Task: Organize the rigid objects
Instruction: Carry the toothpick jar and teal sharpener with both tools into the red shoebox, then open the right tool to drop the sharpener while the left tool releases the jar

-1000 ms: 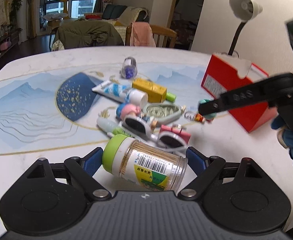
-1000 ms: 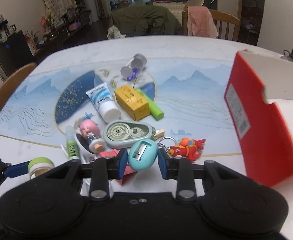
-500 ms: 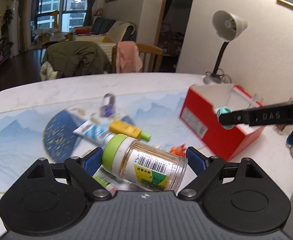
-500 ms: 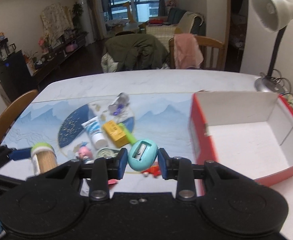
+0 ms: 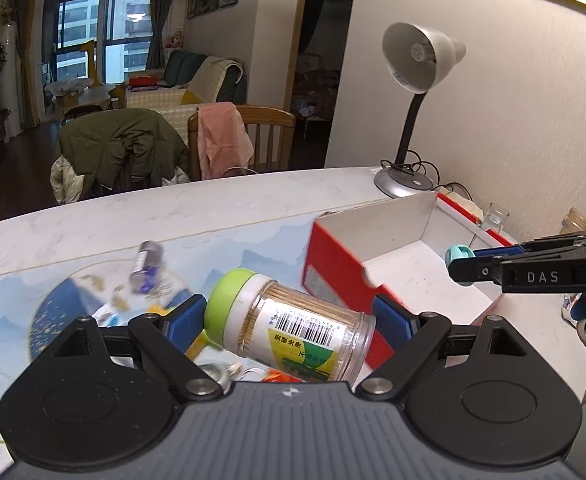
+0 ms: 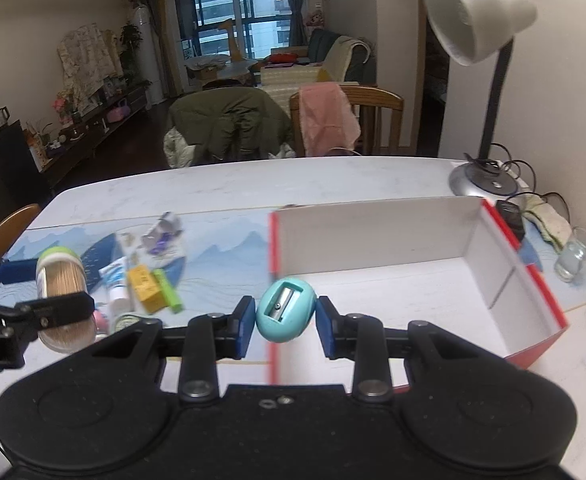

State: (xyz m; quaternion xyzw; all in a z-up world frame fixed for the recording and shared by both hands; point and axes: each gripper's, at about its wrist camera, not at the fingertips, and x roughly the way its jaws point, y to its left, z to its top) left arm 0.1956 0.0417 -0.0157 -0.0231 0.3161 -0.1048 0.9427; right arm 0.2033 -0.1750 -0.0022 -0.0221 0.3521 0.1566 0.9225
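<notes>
On the marble-patterned counter (image 6: 373, 176), a blue landscape-print mat (image 6: 229, 248) lies under a scatter of small goods beside a rectangular cardboard box (image 6: 545, 304), red outside and white inside. The box stands open at the top; the white floor that shows inside holds nothing, though its near corner is hidden behind the tool. A desk lamp (image 5: 417, 60) with a pale bell shade and round metal base stands just beyond the box, near the wall.

The left tongs (image 5: 289, 320) hold a clear cylindrical toothpick jar (image 5: 293, 324) sideways above the counter, its green cap against the left pad and its transparent base toward the right pad; a barcode label wraps the ribbed plastic, and the packed toothpicks show through. The jar hangs over the mat just left of the box's red wall.

The right tongs (image 6: 285, 316) are closed narrowly on an egg-shaped teal pencil sharpener (image 6: 285, 310), smooth plastic with a metal blade set in its face, gripped on both sides by the blue pads. In the left wrist view the sharpener (image 5: 459, 254) sits over the box's open interior.

On the mat lie a yellow carton (image 6: 145, 288), a green marker (image 6: 169, 290), a white tube (image 6: 115, 280) and a small clear vial (image 5: 145, 264), somewhat blurred. A small glass (image 6: 573, 256) stands on the counter past the box's right side.
</notes>
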